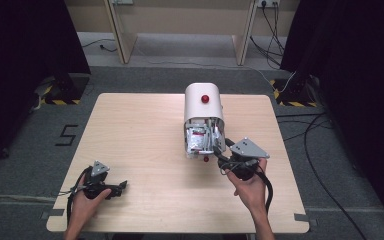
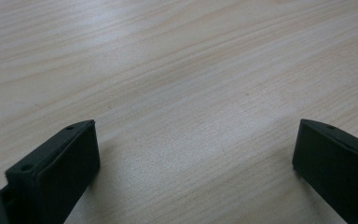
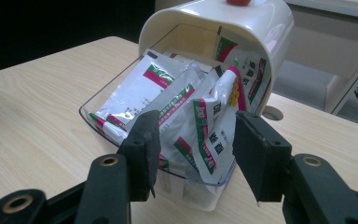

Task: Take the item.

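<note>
Your cream plastic dome-lidded box with the red knob on top sits on the pale wooden table, right of centre toward the far edge. Its long axis runs from the far side of the table toward you, and the open mouth points back at you, slightly toward your right hand. The clear plastic drawer tray is pulled out of that mouth on the near side.

The tray's stuffed with silver foil sachets with red and green stripes. They're piled loosely, some lying flat, some standing up on edge, and a couple lean over the front rim. One sachet with a yellow and pink corner sticks up near the lid's edge. More printed sachets show further back under the dome.

Your right gripper is right at the tray's front, jaws about half spread with the upright sachets between them. The pads aren't pressing on anything yet, so it's released.

Your left gripper rests low at the near left corner, well apart from the box, jaws wide and nothing between them but bare wood.
</note>
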Demonstrator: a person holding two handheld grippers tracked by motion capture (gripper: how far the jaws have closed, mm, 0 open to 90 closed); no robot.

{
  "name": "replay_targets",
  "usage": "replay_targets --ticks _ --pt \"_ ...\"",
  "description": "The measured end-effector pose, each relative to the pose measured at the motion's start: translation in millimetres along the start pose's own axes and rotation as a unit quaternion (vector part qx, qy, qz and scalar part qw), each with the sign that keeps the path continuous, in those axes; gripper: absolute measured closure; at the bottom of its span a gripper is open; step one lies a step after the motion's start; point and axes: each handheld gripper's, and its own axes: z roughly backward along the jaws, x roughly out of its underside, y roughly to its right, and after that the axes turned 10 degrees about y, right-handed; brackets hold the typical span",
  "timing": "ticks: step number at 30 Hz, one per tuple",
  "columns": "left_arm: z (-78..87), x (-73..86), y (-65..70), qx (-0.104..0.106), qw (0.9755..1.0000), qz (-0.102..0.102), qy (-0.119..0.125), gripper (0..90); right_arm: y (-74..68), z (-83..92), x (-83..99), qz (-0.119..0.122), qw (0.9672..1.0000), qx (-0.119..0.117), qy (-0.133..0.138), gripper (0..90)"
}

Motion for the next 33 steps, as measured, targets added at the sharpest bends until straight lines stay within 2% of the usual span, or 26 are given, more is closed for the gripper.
replay_targets --ticks 8,18,21,30,33 --pt "0.1 0.0 0.1 0.000 1.0000 0.000 0.000 0.0 3.5 -6.5 -4.0 -0.008 0.9998 0.010 0.012 53.8" --pt "0.1 0.1 0.1 0.000 1.0000 0.000 0.000 0.0 3.4 -16.1 -4.7 -0.001 0.9999 0.008 0.012 55.5" --pt "0.2 0.1 0.2 0.000 1.0000 0.000 0.000 0.0 2.7 -20.2 -3.7 0.008 0.9998 0.015 0.008 55.7" --pt "0.2 0.2 0.3 0.000 1.0000 0.000 0.000 0.0 7.0 -27.9 -0.7 0.011 0.9995 0.028 0.000 58.4" --pt "0.3 0.2 0.3 0.000 1.0000 0.000 0.000 0.0 9.1 -28.3 -0.3 0.016 0.9991 0.039 -0.005 59.0"
